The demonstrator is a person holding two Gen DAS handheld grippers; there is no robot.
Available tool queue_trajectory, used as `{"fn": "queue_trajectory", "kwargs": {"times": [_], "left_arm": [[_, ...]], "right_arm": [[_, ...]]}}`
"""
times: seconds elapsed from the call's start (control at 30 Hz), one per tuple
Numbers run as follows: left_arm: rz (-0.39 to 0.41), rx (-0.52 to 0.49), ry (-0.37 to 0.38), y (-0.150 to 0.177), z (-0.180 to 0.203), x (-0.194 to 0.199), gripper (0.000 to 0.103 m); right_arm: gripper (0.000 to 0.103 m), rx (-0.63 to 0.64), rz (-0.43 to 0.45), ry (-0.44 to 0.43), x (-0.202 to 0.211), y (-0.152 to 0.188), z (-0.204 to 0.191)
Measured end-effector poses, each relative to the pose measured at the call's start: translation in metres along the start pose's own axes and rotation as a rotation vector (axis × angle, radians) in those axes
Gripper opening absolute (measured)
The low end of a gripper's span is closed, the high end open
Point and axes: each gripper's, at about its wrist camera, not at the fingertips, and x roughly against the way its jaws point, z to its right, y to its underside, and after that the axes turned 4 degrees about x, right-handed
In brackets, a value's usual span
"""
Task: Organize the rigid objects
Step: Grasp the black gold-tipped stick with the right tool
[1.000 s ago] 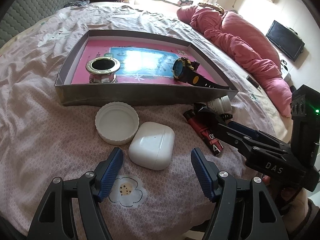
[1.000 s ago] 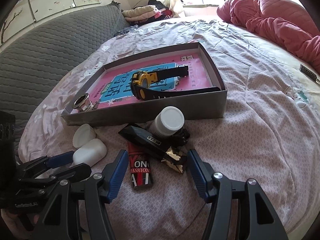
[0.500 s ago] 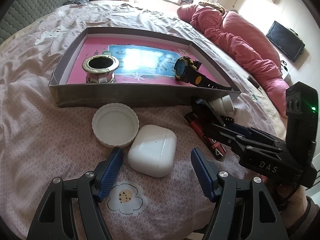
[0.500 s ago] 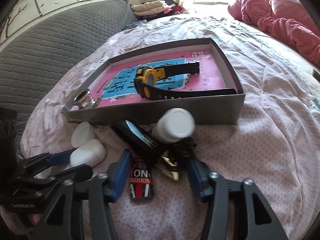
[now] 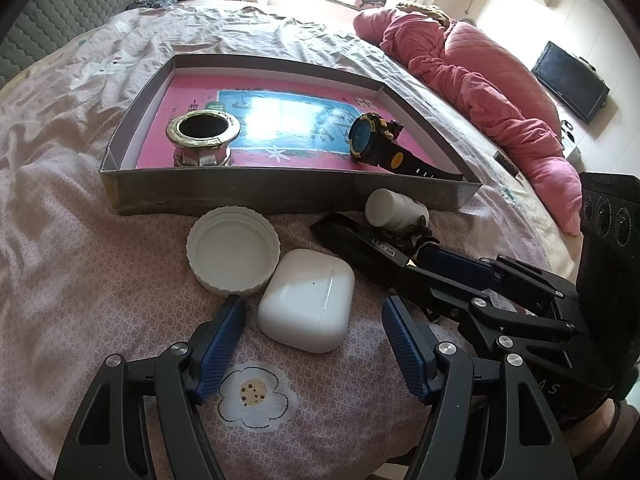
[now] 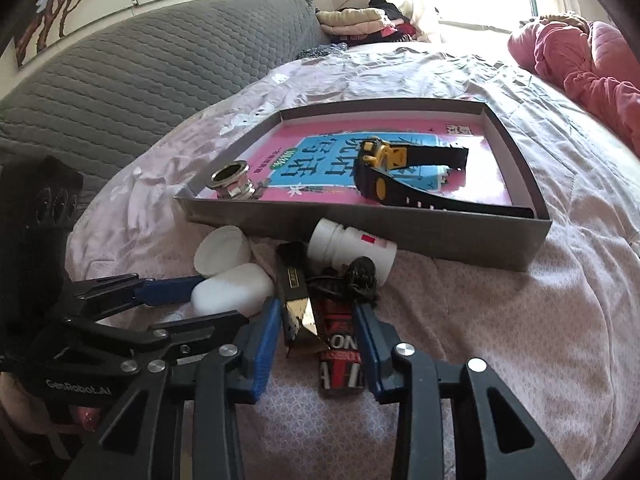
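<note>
A grey box (image 5: 280, 196) with a pink floor lies on the bed and holds a metal ring fitting (image 5: 203, 138) and a black-yellow watch (image 5: 376, 146). In front of it lie a white lid (image 5: 234, 254), a white earbud case (image 5: 308, 306), a white bottle (image 6: 352, 246), a black folding tool (image 6: 296, 300) and a red-black lighter (image 6: 340, 354). My left gripper (image 5: 314, 332) is open, its fingers either side of the earbud case. My right gripper (image 6: 316, 332) is open, its fingers close around the folding tool and lighter.
A pink quilt (image 5: 480, 80) is bunched at the far right of the bed. A grey padded headboard (image 6: 140, 80) runs along the left. Folded clothes (image 6: 360, 20) are stacked by the window. A TV (image 5: 572, 82) stands at the right.
My right gripper has moved forward over the folding tool and lighter and its fingers have narrowed around them. My left gripper has edged a little closer to the earbud case.
</note>
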Motion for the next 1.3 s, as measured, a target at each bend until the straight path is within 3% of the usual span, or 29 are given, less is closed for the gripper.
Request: {"fn": "queue_trajectory", "kwargs": {"times": [0.17, 0.27, 0.43, 0.53, 0.77, 0.93, 1.13, 1.3], "left_arm": [[-0.005, -0.014, -0.033, -0.001, 0.001, 0.002, 0.069], [-0.01, -0.016, -0.059, -0.003, -0.003, 0.003, 0.067], [-0.027, -0.011, -0.039, -0.006, -0.009, 0.002, 0.067], [-0.063, -0.054, -0.042, -0.007, -0.007, -0.001, 0.067], [-0.077, -0.059, -0.044, -0.008, -0.008, -0.005, 0.067], [-0.092, -0.071, -0.054, -0.01, -0.004, -0.008, 0.067], [-0.104, -0.082, -0.079, -0.01, 0.001, -0.011, 0.067], [-0.104, -0.042, -0.072, -0.011, 0.006, -0.011, 0.067]], "right_arm": [[0.024, 0.049, -0.006, -0.015, -0.001, 0.0, -0.01], [0.024, 0.076, -0.024, -0.013, -0.006, 0.0, -0.015], [0.024, 0.141, -0.051, 0.015, -0.019, -0.001, -0.023], [0.023, 0.198, -0.078, 0.046, -0.031, -0.001, -0.029], [0.023, 0.26, -0.056, 0.059, -0.037, -0.003, -0.03], [0.022, 0.254, -0.045, 0.038, -0.028, -0.004, -0.027], [0.022, 0.178, 0.059, -0.033, 0.003, -0.01, -0.013], [0.023, 0.101, 0.091, -0.079, 0.011, -0.013, 0.0]]}}
